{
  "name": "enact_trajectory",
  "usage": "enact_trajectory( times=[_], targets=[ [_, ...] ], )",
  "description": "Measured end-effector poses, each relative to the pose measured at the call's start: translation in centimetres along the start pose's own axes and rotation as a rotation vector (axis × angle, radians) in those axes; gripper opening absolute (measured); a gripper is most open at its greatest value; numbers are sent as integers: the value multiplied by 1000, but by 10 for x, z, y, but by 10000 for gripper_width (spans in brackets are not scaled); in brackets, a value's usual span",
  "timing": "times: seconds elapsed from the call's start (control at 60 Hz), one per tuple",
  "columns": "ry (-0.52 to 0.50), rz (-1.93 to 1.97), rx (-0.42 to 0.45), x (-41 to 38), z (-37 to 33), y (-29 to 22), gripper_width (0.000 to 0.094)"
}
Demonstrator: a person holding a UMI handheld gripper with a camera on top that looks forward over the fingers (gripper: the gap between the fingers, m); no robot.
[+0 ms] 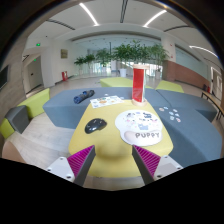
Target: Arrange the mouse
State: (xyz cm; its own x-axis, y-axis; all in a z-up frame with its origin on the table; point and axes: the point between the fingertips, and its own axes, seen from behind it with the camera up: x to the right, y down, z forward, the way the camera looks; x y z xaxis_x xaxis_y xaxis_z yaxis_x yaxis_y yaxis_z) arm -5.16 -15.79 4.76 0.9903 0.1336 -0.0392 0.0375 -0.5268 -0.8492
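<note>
A black computer mouse (95,126) lies on a yellow table (105,140), beyond and slightly left of my fingers. To its right lies a white round mouse mat (139,126) with printed figures and letters. My gripper (113,160) is open and empty above the near edge of the table, its magenta pads (80,160) spread wide apart. The mouse is well ahead of the fingertips and off the mat.
A red cylinder (138,84) stands at the far end of the table. Papers (105,101) lie behind the mouse. A blue table (72,104) with a dark object (84,97) is to the left. Small white items (172,114) lie on a blue surface at right. Plants (120,55) line the back.
</note>
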Motion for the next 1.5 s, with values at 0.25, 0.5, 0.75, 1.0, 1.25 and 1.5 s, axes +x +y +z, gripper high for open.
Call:
enact_trajectory(
  times=[0.25, 0.5, 0.75, 1.0, 1.25, 1.5],
  targets=[
    [41, 28, -14, 14, -19, -16, 840],
    [-55, -6, 24, -13, -3, -35, 836],
    [-138, -53, 8, -88, 73, -36, 832],
    [-93, -17, -59, -96, 142, -34, 833],
    [-26, -42, -86, -94, 198, -48, 812],
    [-42, -90, -82, -99, 207, -50, 537]
  ],
)
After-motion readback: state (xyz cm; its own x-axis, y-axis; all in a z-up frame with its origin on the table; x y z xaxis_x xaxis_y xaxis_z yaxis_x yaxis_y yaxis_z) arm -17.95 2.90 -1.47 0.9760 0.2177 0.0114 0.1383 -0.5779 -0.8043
